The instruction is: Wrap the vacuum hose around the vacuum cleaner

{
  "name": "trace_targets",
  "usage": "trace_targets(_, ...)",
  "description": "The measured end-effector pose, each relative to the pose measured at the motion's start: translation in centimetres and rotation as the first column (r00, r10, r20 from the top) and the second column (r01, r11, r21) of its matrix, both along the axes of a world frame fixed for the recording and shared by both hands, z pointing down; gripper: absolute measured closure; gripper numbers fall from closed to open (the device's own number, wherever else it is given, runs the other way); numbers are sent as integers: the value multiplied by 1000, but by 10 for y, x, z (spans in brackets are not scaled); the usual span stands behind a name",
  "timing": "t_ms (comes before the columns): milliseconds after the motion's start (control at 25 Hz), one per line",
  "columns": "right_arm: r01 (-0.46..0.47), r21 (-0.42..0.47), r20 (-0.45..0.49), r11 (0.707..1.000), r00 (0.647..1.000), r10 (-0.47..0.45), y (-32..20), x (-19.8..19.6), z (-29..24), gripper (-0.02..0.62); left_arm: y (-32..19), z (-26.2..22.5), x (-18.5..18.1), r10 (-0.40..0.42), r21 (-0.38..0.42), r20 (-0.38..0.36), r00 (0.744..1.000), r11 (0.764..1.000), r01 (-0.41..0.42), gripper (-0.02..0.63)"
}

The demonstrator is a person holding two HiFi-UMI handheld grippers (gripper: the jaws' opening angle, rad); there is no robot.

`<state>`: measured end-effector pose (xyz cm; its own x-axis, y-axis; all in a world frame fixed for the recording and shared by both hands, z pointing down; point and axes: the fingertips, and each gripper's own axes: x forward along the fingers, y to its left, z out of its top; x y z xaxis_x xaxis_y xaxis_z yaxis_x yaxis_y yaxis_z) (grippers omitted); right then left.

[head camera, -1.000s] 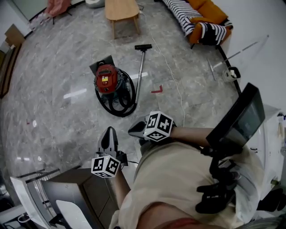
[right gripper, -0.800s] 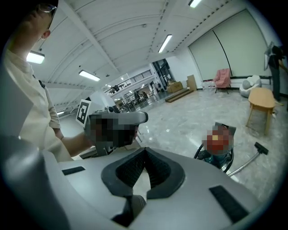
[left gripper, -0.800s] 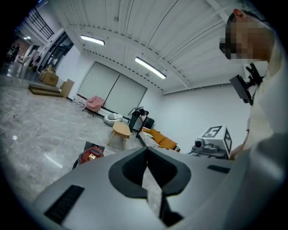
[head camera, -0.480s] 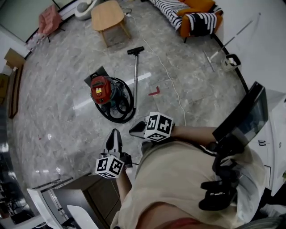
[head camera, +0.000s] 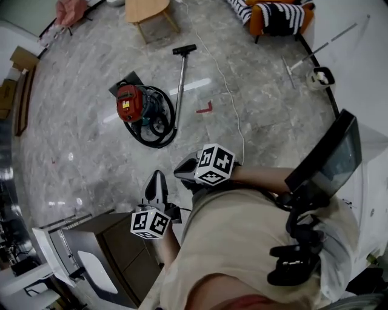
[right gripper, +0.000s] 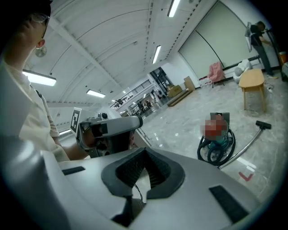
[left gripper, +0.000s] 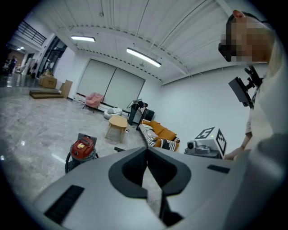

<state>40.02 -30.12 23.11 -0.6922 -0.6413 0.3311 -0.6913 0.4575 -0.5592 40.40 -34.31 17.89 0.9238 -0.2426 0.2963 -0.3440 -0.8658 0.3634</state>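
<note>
The red vacuum cleaner point(head camera: 129, 103) stands on the marble floor, with its black hose point(head camera: 159, 124) coiled in loops beside and around it. Its metal wand point(head camera: 180, 85) lies straight on the floor and ends in a black floor head point(head camera: 184, 49). Both grippers hover near my body, well short of the vacuum. The left gripper point(head camera: 156, 177) is shut with nothing in it, and so is the right gripper point(head camera: 182, 172). In the left gripper view the vacuum point(left gripper: 82, 148) sits at the lower left. It also appears, blurred, in the right gripper view point(right gripper: 217, 130), beyond the shut jaws.
A grey cabinet point(head camera: 91, 254) stands close at my lower left. A white cord point(head camera: 233, 103) and a red mark point(head camera: 204, 109) lie on the floor right of the wand. At the back stand a wooden table point(head camera: 148, 9) and a sofa point(head camera: 276, 15). A pole with a bucket point(head camera: 320, 77) lies right.
The vacuum now shows smaller and farther to the upper left in the head view, and more of the cabinet is in sight. Both grippers stay shut in front of my body.
</note>
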Motion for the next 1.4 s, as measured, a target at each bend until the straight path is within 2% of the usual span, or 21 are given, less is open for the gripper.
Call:
trace_targets(200, 116, -17, -2, 993, 993, -116, 10, -35, 4, 592, 13, 6, -35, -91, -42, 20, 996, 995, 92, 600)
trace_targets(320, 130, -15, -39, 991, 991, -131, 2, -51, 5, 592, 8, 14, -53, -104, -86, 9, 995, 991, 104, 601)
trace_targets(480, 63, -6, -68, 998, 996, -63, -13, -63, 1, 592, -2, 10, -61, -38, -94, -41, 998, 995, 34, 600)
trace_targets(720, -21, -51, -100, 998, 995, 16, -31, -94, 8, 592, -34, 12, -92, 42, -107, -96, 994, 993, -52, 601)
trace_targets(920, -72, -75, -181, 995, 982, 58, -29, -116, 16, 592, -38, 32, -101, 161, -152, -99, 982, 973, -175, 600)
trace_targets(1040, -138, -96, -175, 986, 977, 120, -19, -112, 17, 592, -24, 37, -95, 230, -152, -96, 969, 958, -242, 601)
trace_targets(1240, -158, -98, -175, 983, 975, 140, -8, -107, 13, 592, -7, 33, -91, 241, -170, -118, 963, 951, -258, 601)
trace_targets(1400, -151, -82, -182, 985, 974, 134, 2, -101, 6, 592, 7, 35, -93, 240, -184, -98, 966, 950, -254, 600)
